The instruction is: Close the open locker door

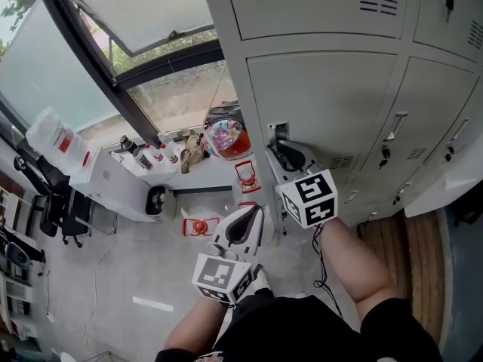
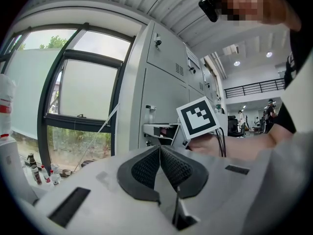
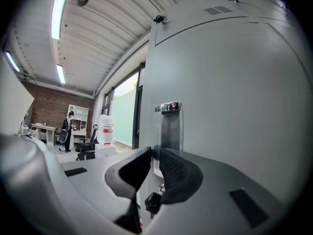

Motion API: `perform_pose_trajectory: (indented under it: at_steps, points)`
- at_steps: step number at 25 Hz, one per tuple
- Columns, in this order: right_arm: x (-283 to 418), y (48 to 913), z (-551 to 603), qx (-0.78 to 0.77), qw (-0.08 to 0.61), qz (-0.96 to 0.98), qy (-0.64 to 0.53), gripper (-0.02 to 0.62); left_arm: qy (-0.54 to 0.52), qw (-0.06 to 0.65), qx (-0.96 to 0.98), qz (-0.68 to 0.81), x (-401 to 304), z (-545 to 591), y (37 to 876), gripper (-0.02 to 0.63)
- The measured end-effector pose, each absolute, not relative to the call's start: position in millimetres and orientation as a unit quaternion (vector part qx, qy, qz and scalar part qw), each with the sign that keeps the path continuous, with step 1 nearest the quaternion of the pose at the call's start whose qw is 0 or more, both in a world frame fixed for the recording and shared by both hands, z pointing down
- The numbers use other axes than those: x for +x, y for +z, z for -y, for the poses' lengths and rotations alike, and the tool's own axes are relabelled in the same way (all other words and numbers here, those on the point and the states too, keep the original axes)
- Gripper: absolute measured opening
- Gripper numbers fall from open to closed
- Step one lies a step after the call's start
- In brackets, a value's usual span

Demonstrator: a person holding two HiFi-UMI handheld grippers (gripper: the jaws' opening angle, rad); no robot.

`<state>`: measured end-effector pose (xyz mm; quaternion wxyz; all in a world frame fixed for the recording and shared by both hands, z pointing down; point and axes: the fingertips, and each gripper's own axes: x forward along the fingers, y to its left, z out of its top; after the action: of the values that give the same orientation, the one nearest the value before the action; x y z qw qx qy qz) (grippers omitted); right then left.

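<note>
The grey locker door [image 1: 324, 96] lies about flush with its neighbours; I cannot make out a gap at its edge. Its chrome handle [image 1: 279, 131] sits at the door's left side. My right gripper [image 1: 281, 145] reaches up to that handle, jaws nearly together around its lower part. In the right gripper view the handle [image 3: 169, 124] rises straight out of the narrow slit between the dark pads of the right gripper [image 3: 154, 152]. My left gripper [image 1: 255, 211] hangs lower and to the left, away from the lockers, shut and empty; the left gripper view shows the left gripper's [image 2: 160, 149] pads touching.
More locker doors [image 1: 423, 127] with handles stand to the right. A tilted window [image 1: 136, 21] is left of the lockers. Below it is a white ledge [image 1: 196, 176] with small bottles and a red-lidded jar [image 1: 226, 138]. An office chair [image 1: 64, 213] stands far left. A black cable [image 1: 323, 270] trails by my right forearm.
</note>
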<state>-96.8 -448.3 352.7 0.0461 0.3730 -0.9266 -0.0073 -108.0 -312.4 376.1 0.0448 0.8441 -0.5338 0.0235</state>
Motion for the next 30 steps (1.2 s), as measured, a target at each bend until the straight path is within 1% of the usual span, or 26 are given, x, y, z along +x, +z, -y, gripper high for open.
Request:
perform_pose_trajectory:
  at_steps: [19,25,30]
  points:
    - [-94.4,354.3,454.9,0.375,0.055,0.925,-0.019,0.097,0.014,0.052,0.848,0.528,-101.6,326.5,374.9,0.018]
    - [-76.0,361.8,453.0,0.386,0.061,0.920,-0.011,0.098,0.014,0.050,0.846,0.531,-97.3,317.7,373.3,0.018]
    - [-45.6,372.5,451.1,0.404,0.057,0.913,0.028,0.104,0.010,0.045,0.849,0.527,-83.5,307.8,372.9,0.018]
